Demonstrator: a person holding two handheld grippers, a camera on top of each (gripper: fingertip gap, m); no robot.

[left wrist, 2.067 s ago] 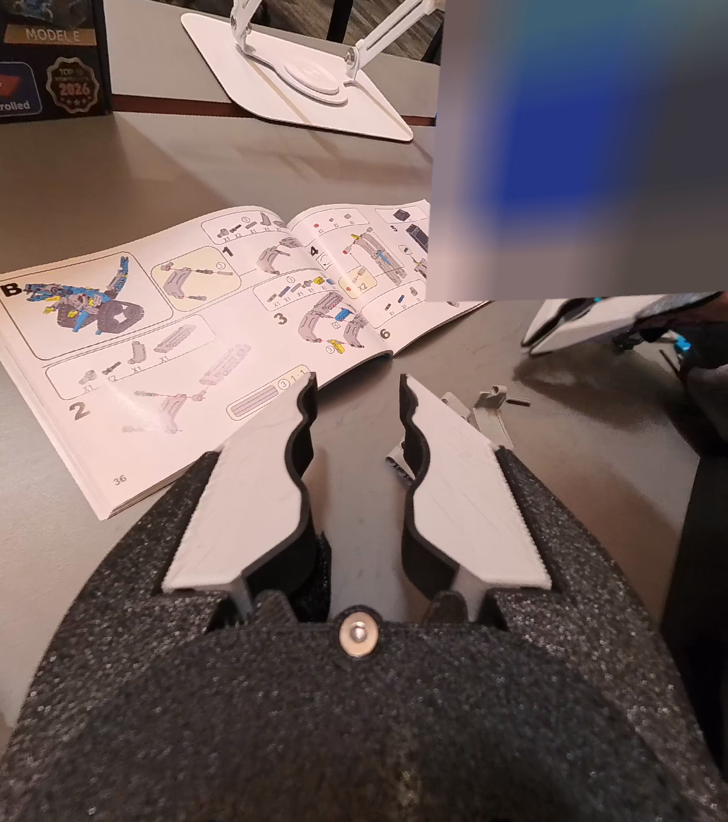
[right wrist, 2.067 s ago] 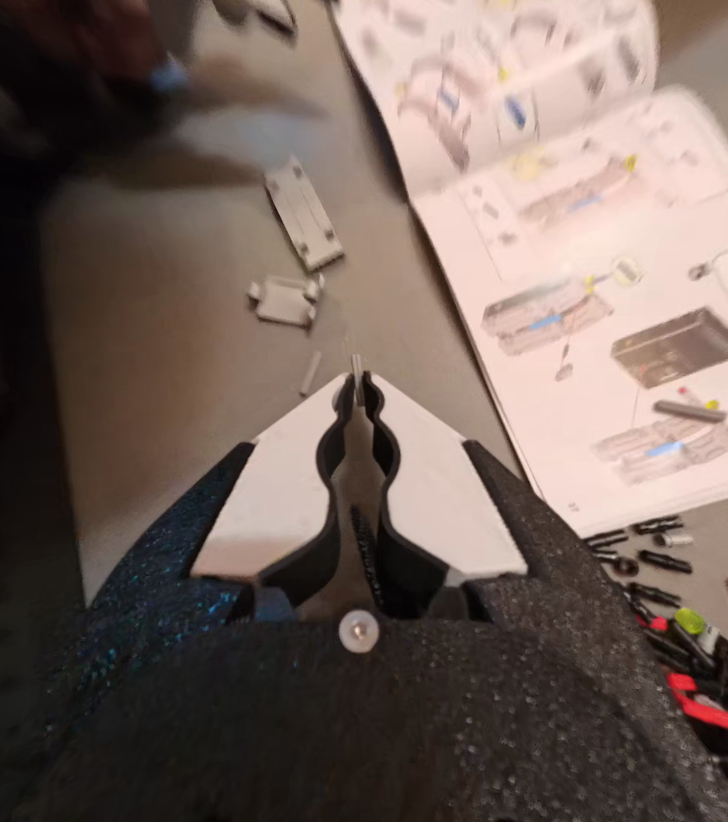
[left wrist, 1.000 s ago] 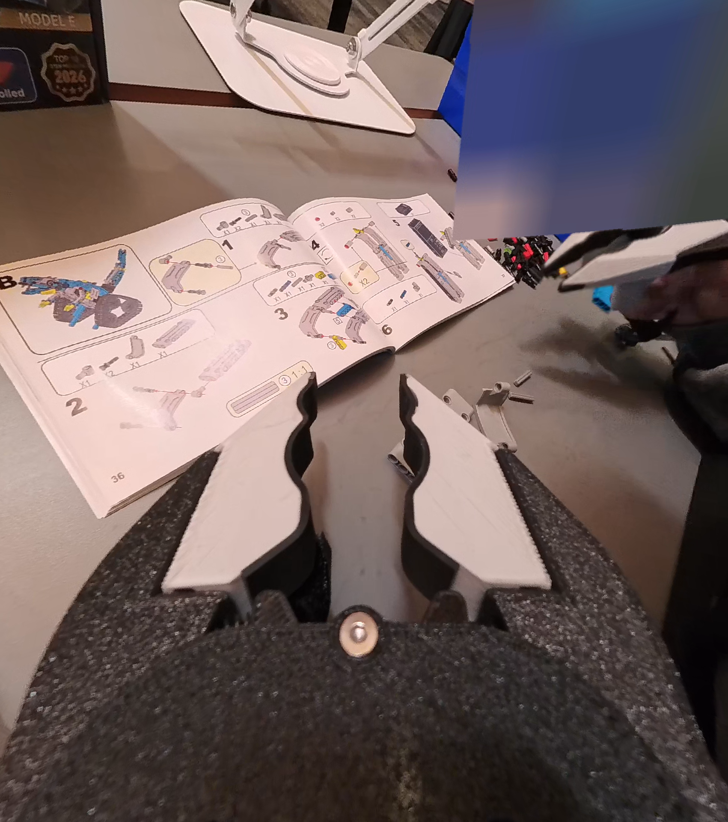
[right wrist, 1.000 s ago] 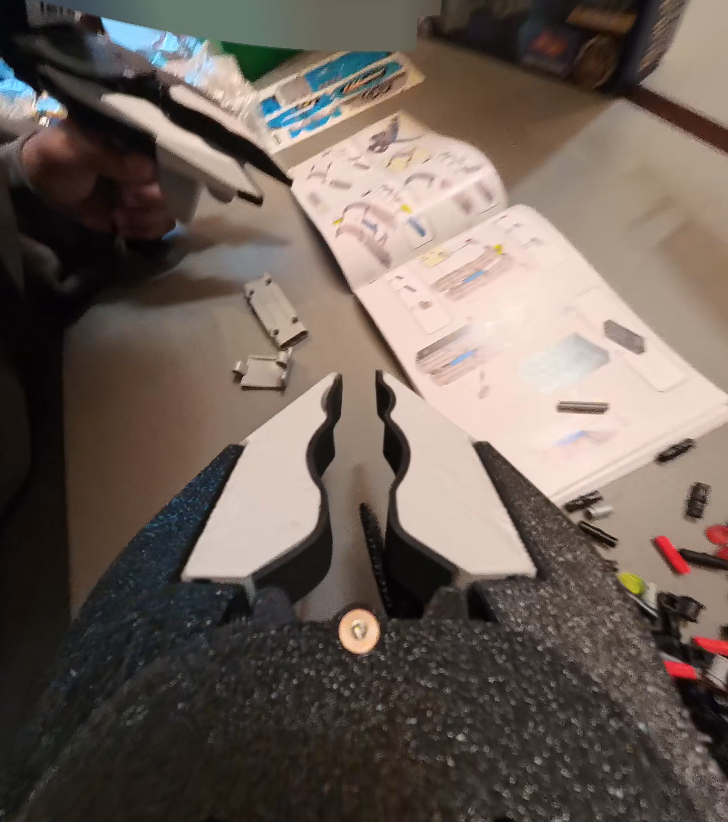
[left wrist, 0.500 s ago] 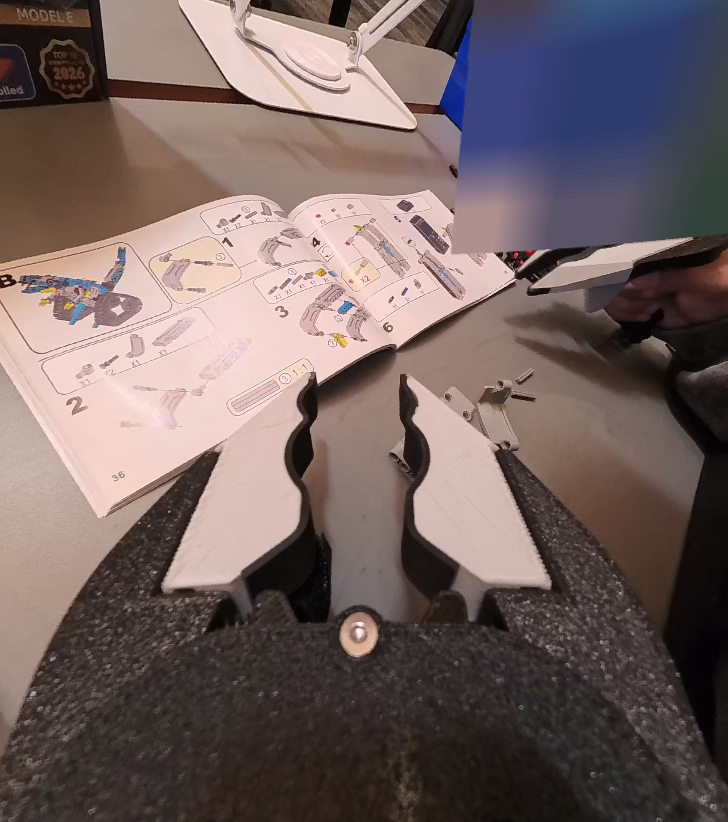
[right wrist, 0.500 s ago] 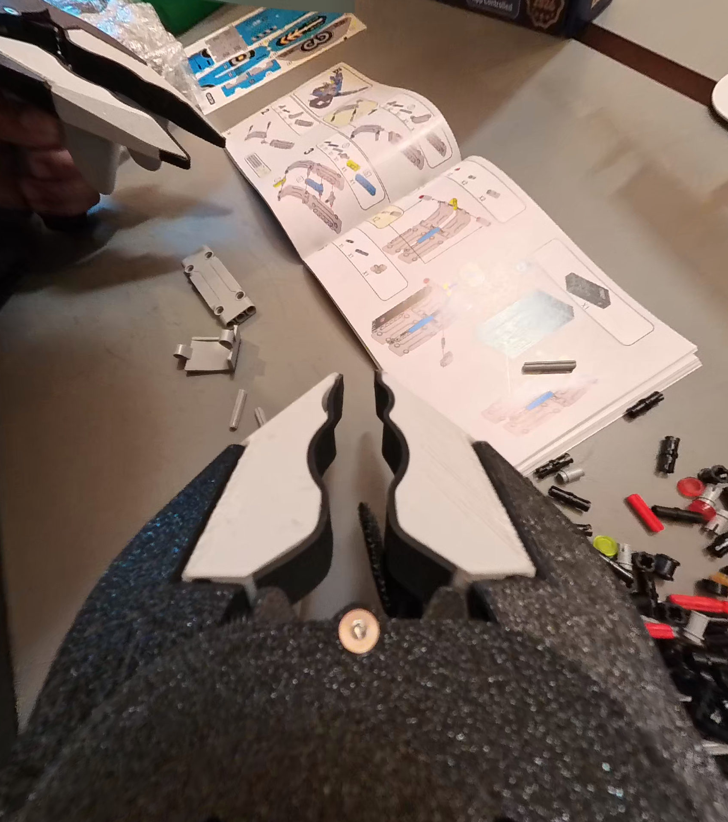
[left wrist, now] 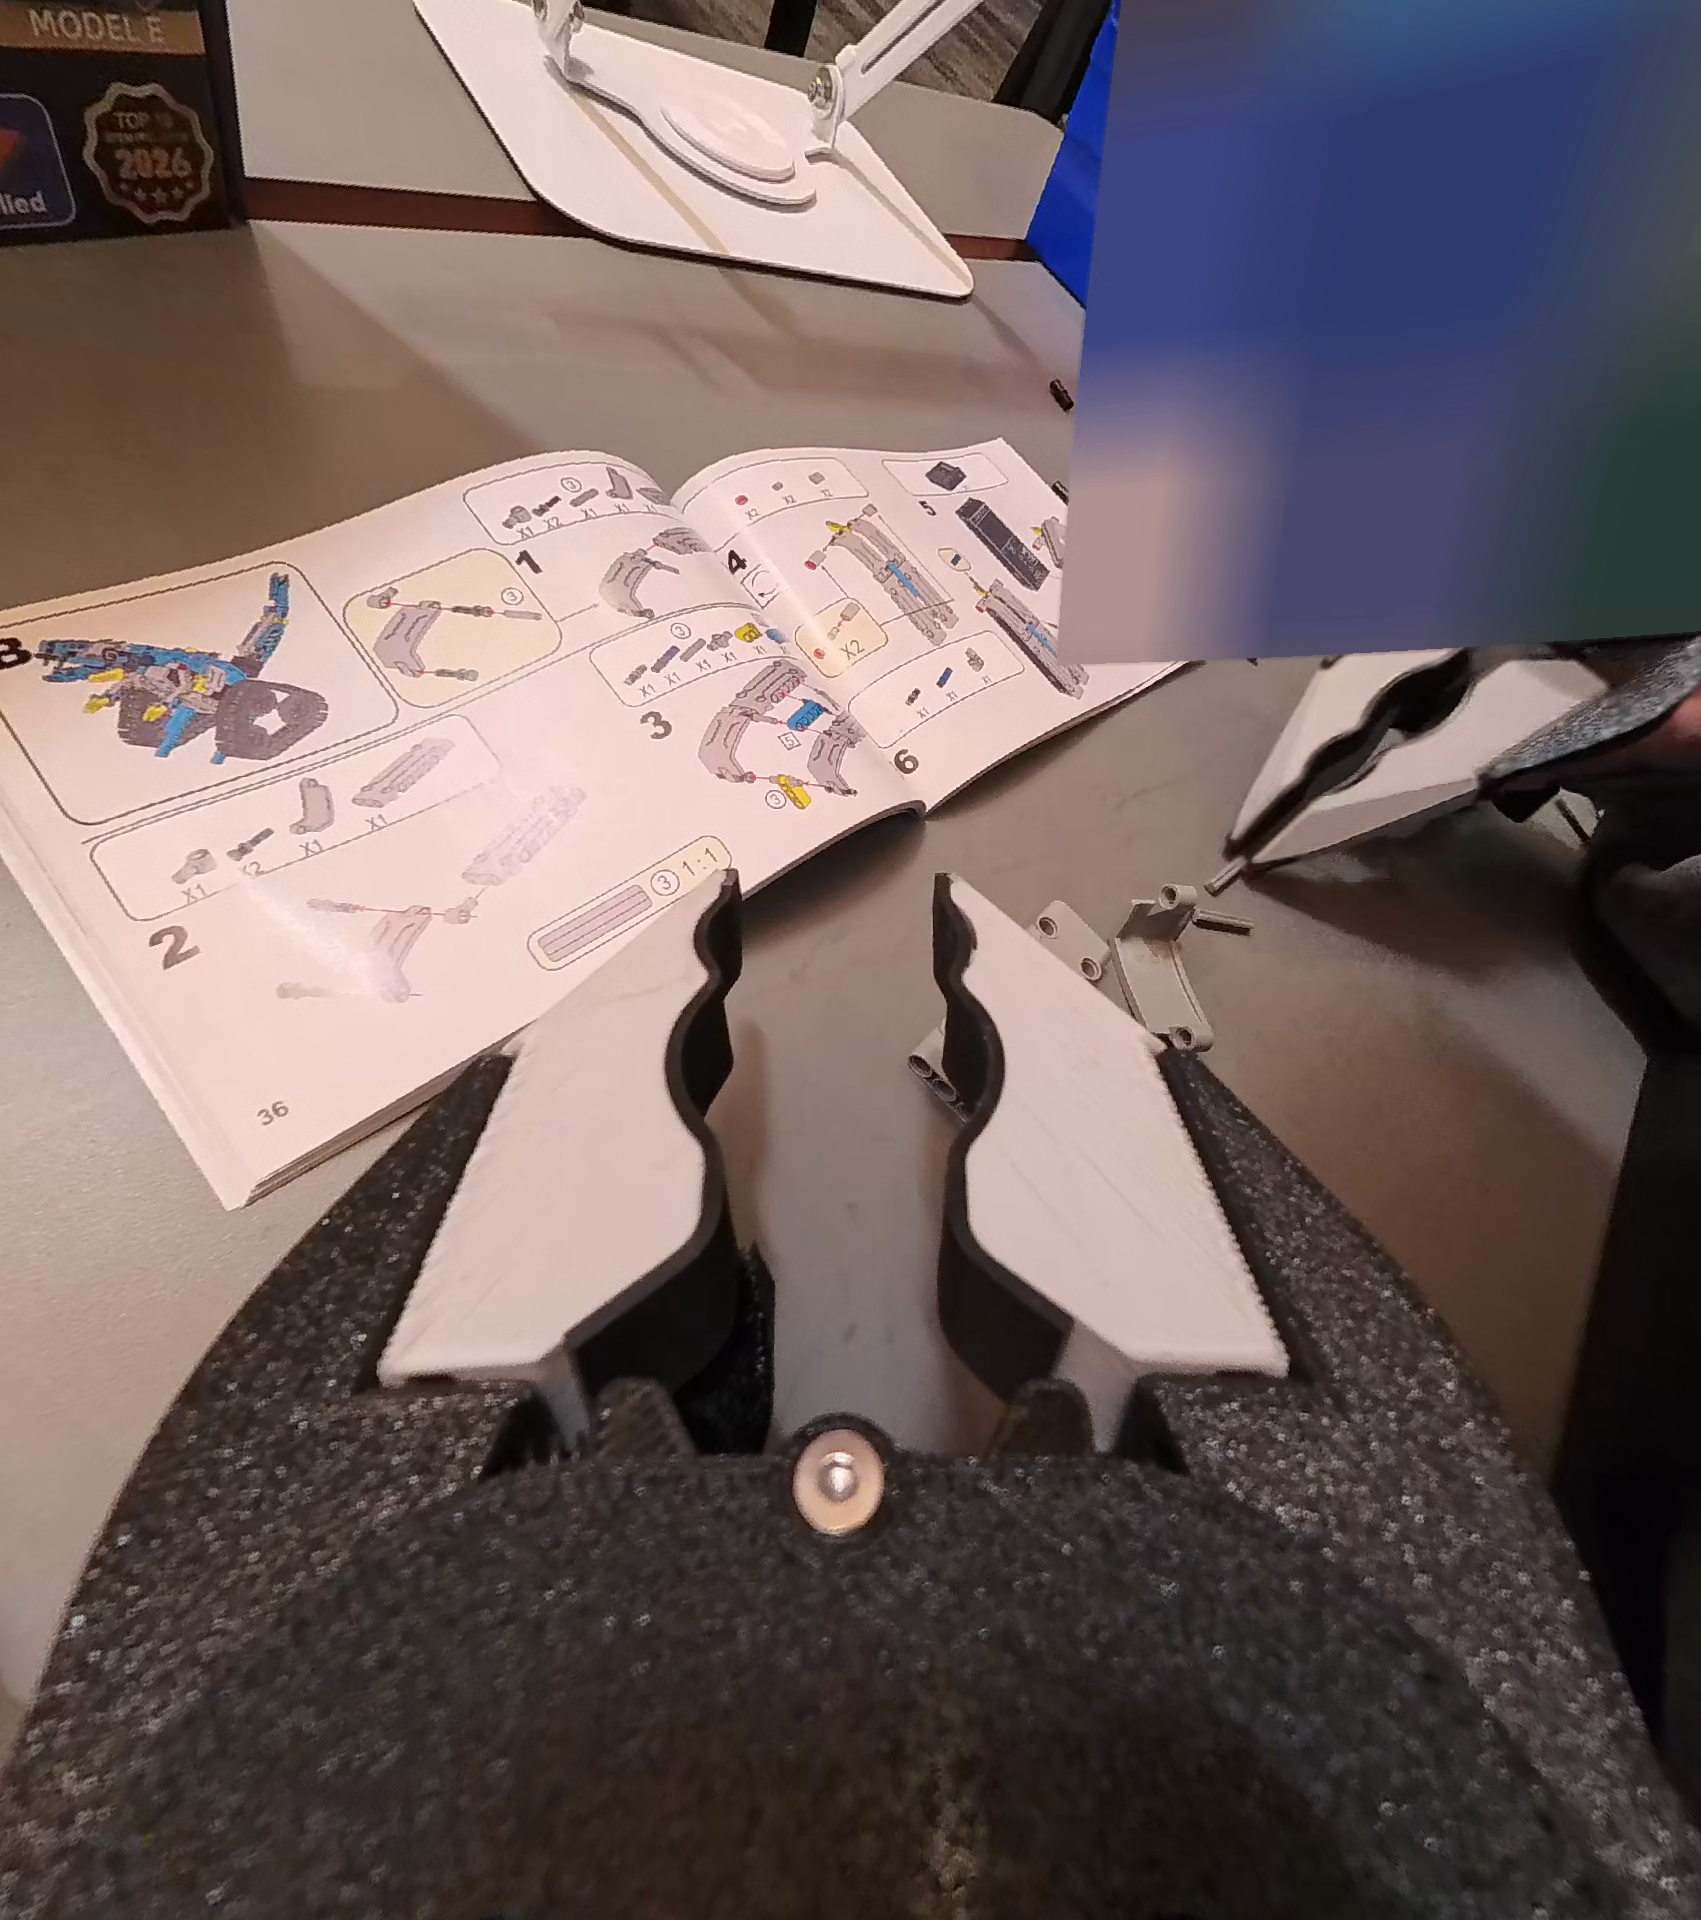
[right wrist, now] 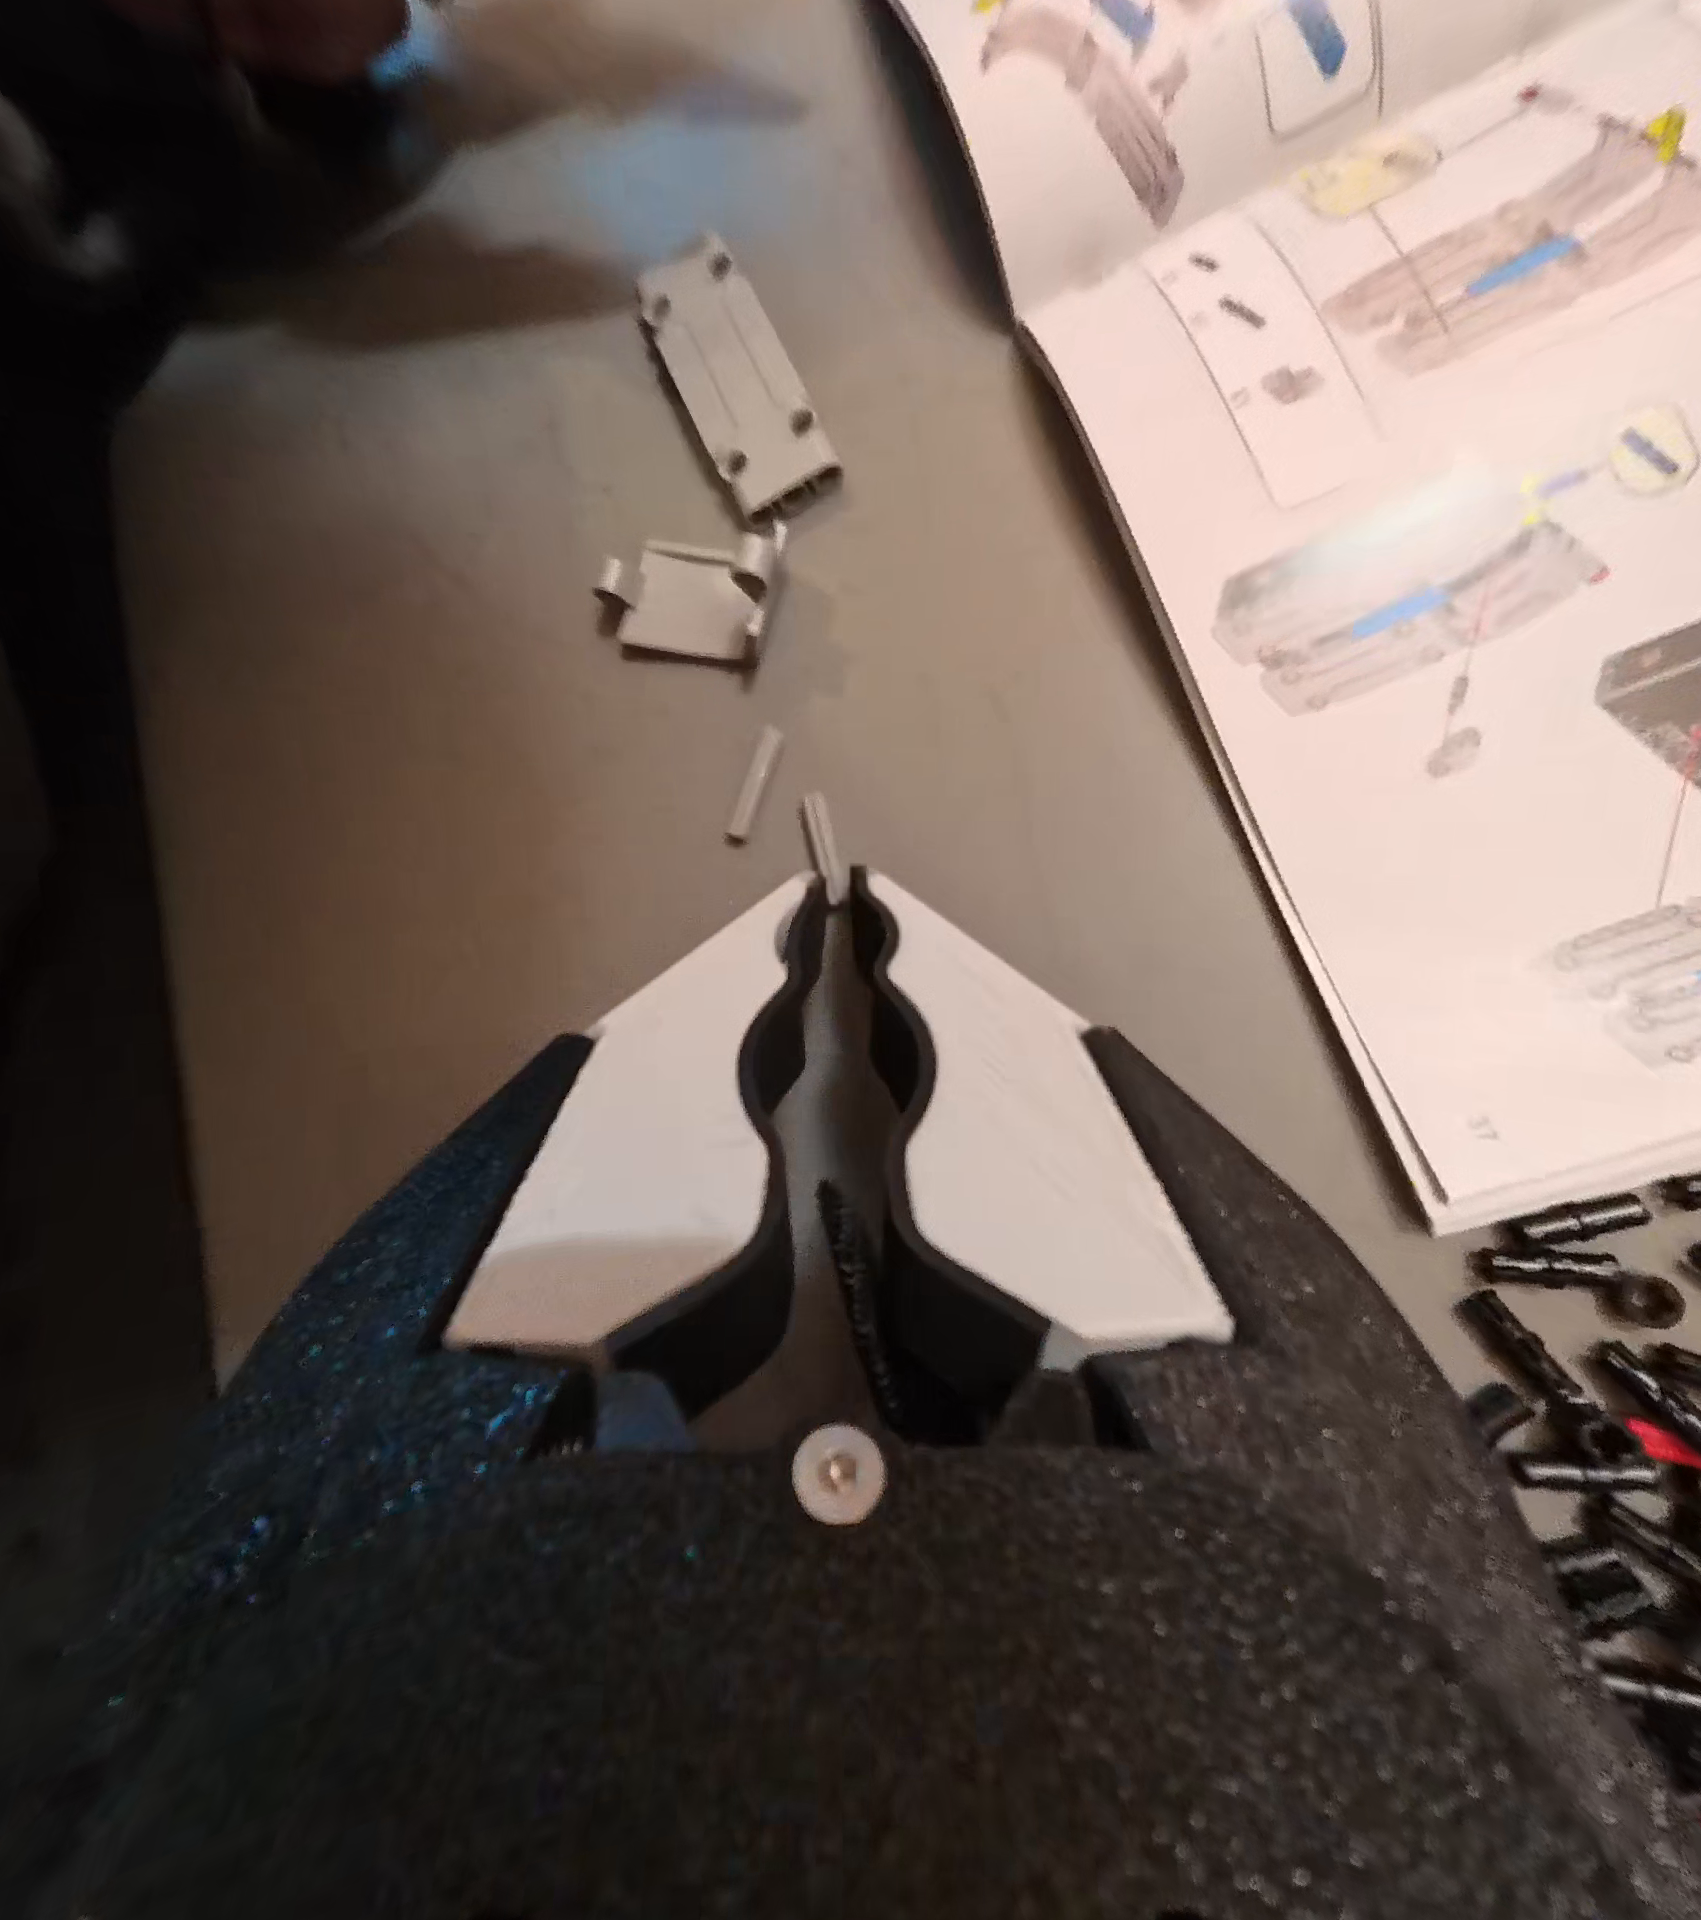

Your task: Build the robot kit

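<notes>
Table [left wrist: 202, 343]: grey. Booklet [left wrist: 472, 727]: lies open at 11 o'clock of the left gripper [left wrist: 835, 904], whose jaws are spread and empty. Grey panel [right wrist: 737, 374]: at 12 o'clock of the right gripper [right wrist: 833, 881], which is clamped on a grey pin [right wrist: 818, 826]. Second pin [right wrist: 754, 782]: just beside, at 11 o'clock.

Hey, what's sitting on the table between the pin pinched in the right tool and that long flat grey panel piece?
In the right wrist view, a loose short grey pin and a small grey hinged bracket lie between the gripped grey pin and the long flat grey panel.
</notes>
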